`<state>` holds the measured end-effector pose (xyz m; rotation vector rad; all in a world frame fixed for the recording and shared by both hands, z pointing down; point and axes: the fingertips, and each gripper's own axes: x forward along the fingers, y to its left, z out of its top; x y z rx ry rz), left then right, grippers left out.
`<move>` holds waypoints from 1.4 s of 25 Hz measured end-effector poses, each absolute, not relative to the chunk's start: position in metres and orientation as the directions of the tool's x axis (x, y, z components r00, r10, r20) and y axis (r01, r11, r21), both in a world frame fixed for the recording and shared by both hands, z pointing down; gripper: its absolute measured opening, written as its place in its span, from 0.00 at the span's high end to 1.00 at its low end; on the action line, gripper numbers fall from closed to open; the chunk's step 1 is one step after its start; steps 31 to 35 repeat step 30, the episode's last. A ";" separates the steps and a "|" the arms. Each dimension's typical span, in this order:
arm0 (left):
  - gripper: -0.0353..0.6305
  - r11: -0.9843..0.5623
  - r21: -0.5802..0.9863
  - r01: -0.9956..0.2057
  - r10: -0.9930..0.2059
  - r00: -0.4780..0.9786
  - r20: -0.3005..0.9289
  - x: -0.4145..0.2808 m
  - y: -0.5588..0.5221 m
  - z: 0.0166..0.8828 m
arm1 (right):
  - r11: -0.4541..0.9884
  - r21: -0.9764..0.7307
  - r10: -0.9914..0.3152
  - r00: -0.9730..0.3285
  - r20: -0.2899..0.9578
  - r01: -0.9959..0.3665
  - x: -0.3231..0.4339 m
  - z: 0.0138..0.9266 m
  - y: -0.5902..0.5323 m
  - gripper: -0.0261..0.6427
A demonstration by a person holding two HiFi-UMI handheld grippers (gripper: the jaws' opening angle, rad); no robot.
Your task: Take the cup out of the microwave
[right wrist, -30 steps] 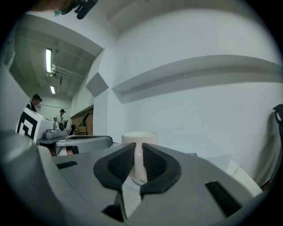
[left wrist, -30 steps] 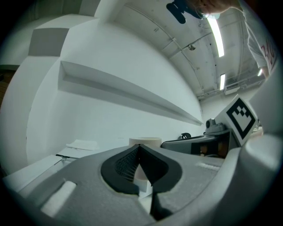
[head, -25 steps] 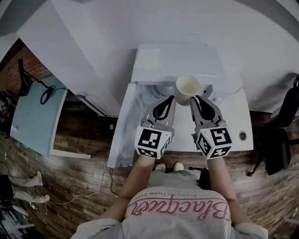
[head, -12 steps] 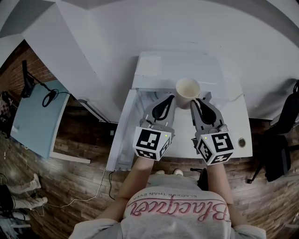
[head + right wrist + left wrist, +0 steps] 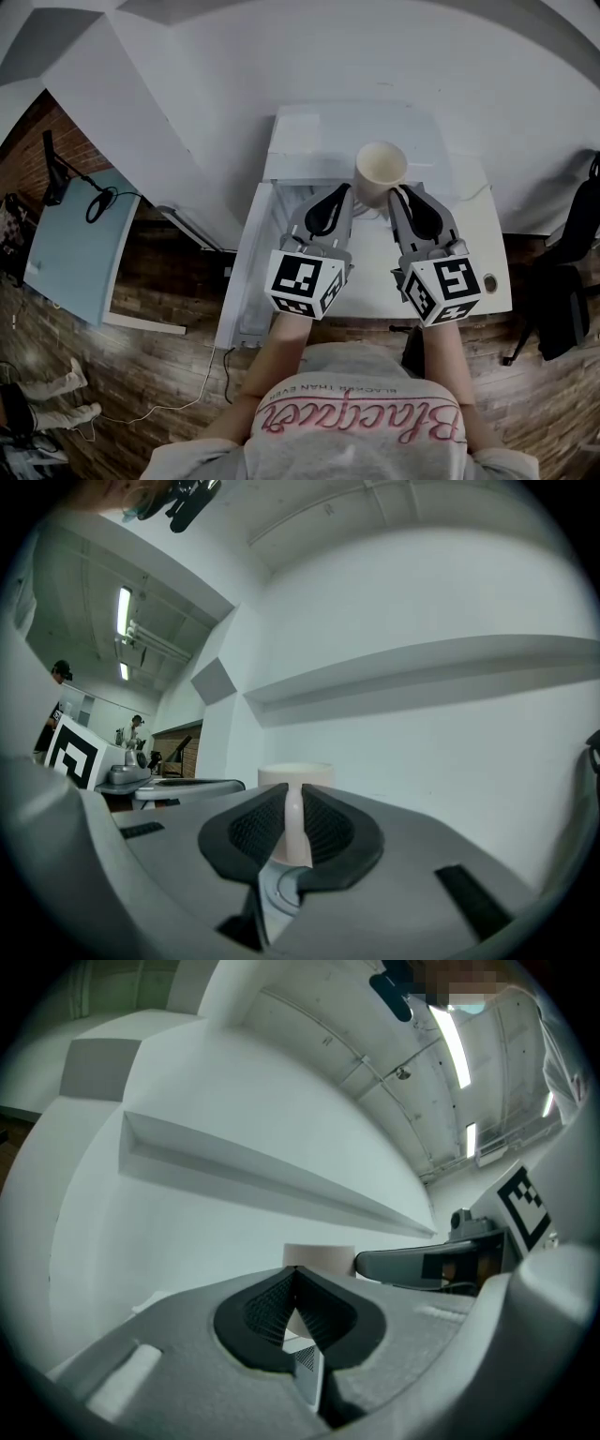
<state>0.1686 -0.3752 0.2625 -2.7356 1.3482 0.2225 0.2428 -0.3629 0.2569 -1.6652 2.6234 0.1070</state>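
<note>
While my right tongs (image 5: 395, 193) are clamped on its handle (image 5: 293, 829), the cup (image 5: 380, 171) hangs outside the microwave (image 5: 349, 131), right at its front.

In the right gripper view the pads pinch that thin white handle, and the cream cup stands upright just past them against a plain wall. My left tongs (image 5: 346, 191) are pressed together on nothing, just beside the cup on its left. From the head view the cup's mouth faces up over the microwave's front edge, and the door (image 5: 246, 267) stands swung open on the left.
</note>
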 end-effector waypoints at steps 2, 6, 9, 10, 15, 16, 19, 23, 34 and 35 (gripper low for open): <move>0.94 -0.608 -0.014 -0.794 -0.781 0.601 -0.172 0.168 -0.377 0.261 | 0.424 0.040 -0.902 -0.426 -0.072 -0.905 0.242 0.255 -0.364 0.88; 0.94 -0.603 -0.015 -0.798 -0.784 0.596 -0.175 0.166 -0.380 0.259 | 0.423 0.044 -0.902 -0.426 -0.076 -0.905 0.241 0.256 -0.366 0.88; 0.94 -0.600 -0.021 -0.800 -0.786 0.593 -0.176 0.165 -0.382 0.259 | 0.425 0.049 -0.902 -0.427 -0.068 -0.904 0.241 0.259 -0.368 0.88; 0.94 -0.598 -0.022 -0.801 -0.786 0.592 -0.176 0.165 -0.383 0.259 | 0.427 0.051 -0.901 -0.429 -0.066 -0.903 0.240 0.259 -0.369 0.88; 0.94 -0.594 -0.027 -0.804 -0.788 0.588 -0.182 0.166 -0.386 0.257 | 0.432 0.055 -0.898 -0.435 -0.066 -0.900 0.241 0.260 -0.372 0.88; 0.94 -0.594 -0.028 -0.804 -0.788 0.588 -0.181 0.166 -0.386 0.258 | 0.432 0.055 -0.898 -0.434 -0.065 -0.900 0.242 0.260 -0.373 0.88; 0.94 -0.594 -0.032 -0.804 -0.788 0.590 -0.175 0.168 -0.388 0.259 | 0.429 0.053 -0.900 -0.432 -0.062 -0.902 0.244 0.262 -0.375 0.88; 0.94 -0.596 -0.038 -0.802 -0.788 0.593 -0.165 0.170 -0.389 0.260 | 0.428 0.050 -0.901 -0.431 -0.058 -0.902 0.246 0.264 -0.377 0.88; 0.94 -0.601 -0.036 -0.799 -0.785 0.598 -0.161 0.175 -0.393 0.265 | 0.421 0.045 -0.905 -0.423 -0.054 -0.906 0.251 0.269 -0.380 0.88; 0.94 -0.601 -0.036 -0.799 -0.785 0.598 -0.161 0.175 -0.393 0.265 | 0.421 0.045 -0.905 -0.423 -0.054 -0.906 0.251 0.269 -0.380 0.88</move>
